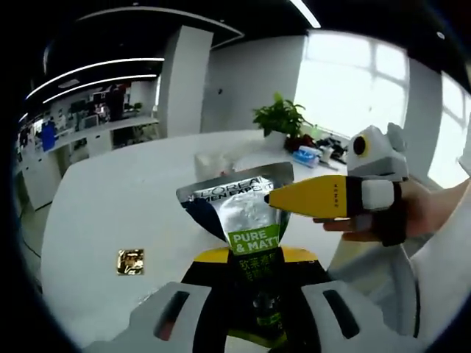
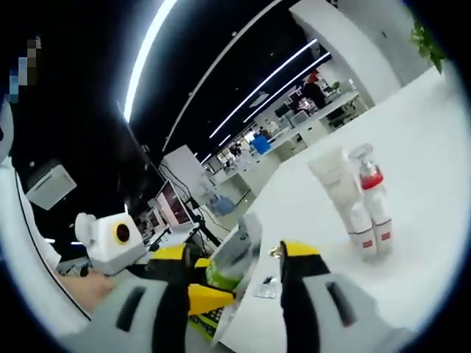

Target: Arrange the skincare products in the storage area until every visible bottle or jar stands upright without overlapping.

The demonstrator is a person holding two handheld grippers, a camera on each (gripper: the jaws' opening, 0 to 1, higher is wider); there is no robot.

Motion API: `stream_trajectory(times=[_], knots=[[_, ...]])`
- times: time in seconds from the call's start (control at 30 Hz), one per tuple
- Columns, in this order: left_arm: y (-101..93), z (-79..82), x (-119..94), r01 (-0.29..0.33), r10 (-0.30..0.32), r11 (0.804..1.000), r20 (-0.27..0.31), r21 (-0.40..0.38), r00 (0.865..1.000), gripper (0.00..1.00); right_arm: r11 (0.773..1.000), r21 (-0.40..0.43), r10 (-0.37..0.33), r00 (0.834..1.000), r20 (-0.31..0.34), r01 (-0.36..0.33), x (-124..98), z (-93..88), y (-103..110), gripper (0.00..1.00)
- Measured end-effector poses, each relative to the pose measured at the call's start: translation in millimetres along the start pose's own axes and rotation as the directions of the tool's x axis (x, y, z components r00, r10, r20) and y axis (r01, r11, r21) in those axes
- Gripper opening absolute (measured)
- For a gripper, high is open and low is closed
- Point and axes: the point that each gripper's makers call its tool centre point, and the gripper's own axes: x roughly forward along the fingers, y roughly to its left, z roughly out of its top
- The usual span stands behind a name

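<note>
Tube (image 1: 246, 220) is standing lengthwise in my clenched left tool (image 1: 254, 276); I'm bringing my right tool (image 1: 305, 198), spread wide, against its crimped top.

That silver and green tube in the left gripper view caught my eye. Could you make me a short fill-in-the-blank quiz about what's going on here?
1. The silver and green L'Oreal tube is clamped between the jaws of the ____ gripper.
2. The yellow tip of the right gripper touches the tube near its ____ end.
3. In the right gripper view, the white tube and the clear red-collared spray bottle both stand ____ on the white table.

Missing words: left; top; upright
</note>
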Motion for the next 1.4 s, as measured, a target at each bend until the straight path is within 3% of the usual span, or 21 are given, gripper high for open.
stream_trajectory(times=[0.2,0.33,0.4,0.5,0.63,0.73,0.77,0.9,1.07,1.23,1.33,1.4], knots=[[-0.3,0.1,-3,0.001,-0.001,1.0,0.001,-0.01,1.0,0.19,1.0,-0.002,-0.016,1.0,0.018,0.016,-3,1.9,-3,0.13],[-2.1,0.4,-2,0.004,-0.004,1.0,-0.001,0.0,1.0,0.2,1.0,0.02,-0.007,1.0,0.029,0.006,-5,4.5,-2,0.12],[-2.9,0.2,-2,0.007,-0.007,1.0,-0.002,0.005,1.0,0.21,0.996,0.087,0.009,0.999,0.052,-0.014,-5,9.1,3,0.09],[-3.9,0.6,-2,0.018,-0.018,1.0,0.002,-0.008,1.0,0.27,0.995,0.097,0.008,0.999,0.047,-0.013,-7,9.0,0,0.06],[-9.2,0.6,-1,0.052,-0.052,0.998,0.002,-0.027,0.999,0.41,0.995,0.101,-0.015,0.999,0.037,0.011,-8,7.4,-4,0.01],[-8.3,-0.7,-2,0.046,-0.046,0.999,-0.005,-0.009,0.999,0.36,0.991,0.131,-0.009,1.0,0.027,0.006,-11,6.7,-6,0.01],[-11.3,0.4,-2,0.069,-0.069,0.997,0.002,-0.031,0.998,0.37,0.991,0.135,-0.012,1.0,0.025,0.008,-12,6.6,-8,0.01],[-12.2,1.5,-4,0.076,-0.076,0.997,0.006,-0.032,0.997,0.5,0.988,0.153,-0.013,1.0,0.027,0.009,-17,8.8,-10,0.01],[-7.9,-2.8,-9,0.094,-0.095,0.994,0.0,-0.063,0.996,0.53,0.984,0.18,-0.004,0.999,0.039,-0.003,-21,15.9,-10,0.01],[-2.1,-1.4,-14,0.128,-0.129,0.988,0.004,-0.09,0.992,0.58,0.973,0.217,0.072,0.997,0.04,-0.079,-25,23.2,3,0.01],[-4.2,4.7,-17,0.201,-0.198,0.968,0.03,-0.148,0.98,0.62,0.955,0.253,0.148,0.988,0.054,-0.157,-28,30.6,18,0.01],[-8.9,8.8,-20,0.271,-0.266,0.943,0.048,-0.192,0.963,0.63,0.939,0.272,0.199,0.978,0.071,-0.21,-31,36.7,30,0.01]])
